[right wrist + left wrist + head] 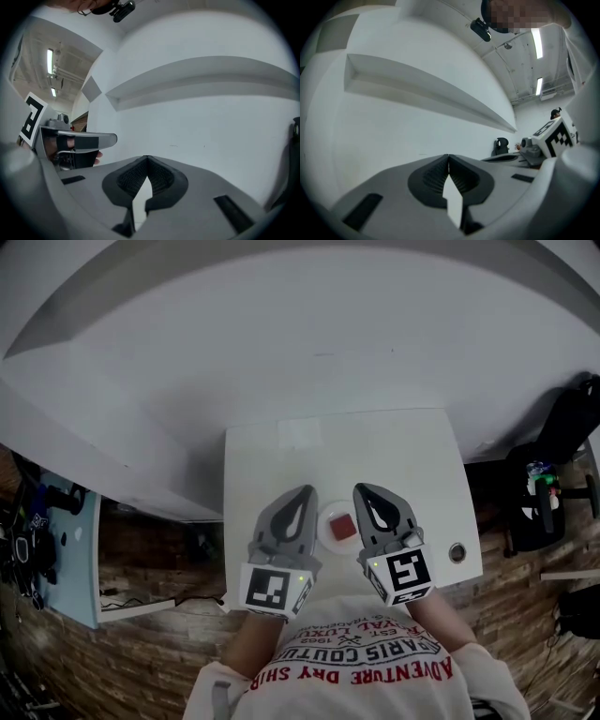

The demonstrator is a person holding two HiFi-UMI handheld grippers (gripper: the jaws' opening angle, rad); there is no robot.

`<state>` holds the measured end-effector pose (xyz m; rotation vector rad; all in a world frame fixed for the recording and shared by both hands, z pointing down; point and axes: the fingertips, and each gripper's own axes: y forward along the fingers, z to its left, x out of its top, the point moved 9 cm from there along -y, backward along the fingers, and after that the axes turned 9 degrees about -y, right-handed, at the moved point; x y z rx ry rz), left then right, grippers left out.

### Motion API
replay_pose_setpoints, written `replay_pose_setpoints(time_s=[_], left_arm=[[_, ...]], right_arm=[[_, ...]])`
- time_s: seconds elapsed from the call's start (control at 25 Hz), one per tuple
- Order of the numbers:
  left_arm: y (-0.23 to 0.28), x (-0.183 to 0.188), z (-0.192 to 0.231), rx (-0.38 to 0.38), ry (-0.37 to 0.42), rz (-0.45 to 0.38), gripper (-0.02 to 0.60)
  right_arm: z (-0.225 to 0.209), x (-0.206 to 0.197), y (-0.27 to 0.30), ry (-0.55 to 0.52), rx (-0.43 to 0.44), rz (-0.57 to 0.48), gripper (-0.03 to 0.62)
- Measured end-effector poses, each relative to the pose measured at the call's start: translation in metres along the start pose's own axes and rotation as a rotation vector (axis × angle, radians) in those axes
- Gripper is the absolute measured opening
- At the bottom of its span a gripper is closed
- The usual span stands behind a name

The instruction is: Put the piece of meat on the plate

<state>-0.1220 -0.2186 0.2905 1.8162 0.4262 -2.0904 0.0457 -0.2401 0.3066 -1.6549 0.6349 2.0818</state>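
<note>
**Head view: both my claws closed and empty, the meat lies on the plate**

Head view shows my left claw (pixel 305 491) and my right claw (pixel 361 488) side by side above the near edge of the white table (pixel 375 446), both pointing away from me. Between them, lower down, is the plate (pixel 324 527), close to the near edge of the table and about at its middle. The piece of meat (pixel 344 526), red and square, lies on this plate. No claw touches it.

Left gripper view shows the jaws of my left claw (pixel 448 157) pressed together at the tips, with nothing between them. Right gripper view shows the same for my right claw (pixel 147 158): jaws together, holding nothing. Both claws face a plain white wall (pixel 201 122).

A small round thing (pixel 457 552) sits near the near right corner of the table; I cannot tell what it is.
</note>
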Motion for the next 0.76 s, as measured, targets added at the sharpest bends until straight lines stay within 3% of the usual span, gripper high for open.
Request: replay_pose_setpoints(time_s=[0.76], left_arm=[[-0.015, -0.007, -0.002, 0.004, 0.02, 0.026, 0.008]], right_arm=[[0.016, -0.007, -0.009, 0.027, 0.021, 0.03, 0.012]])
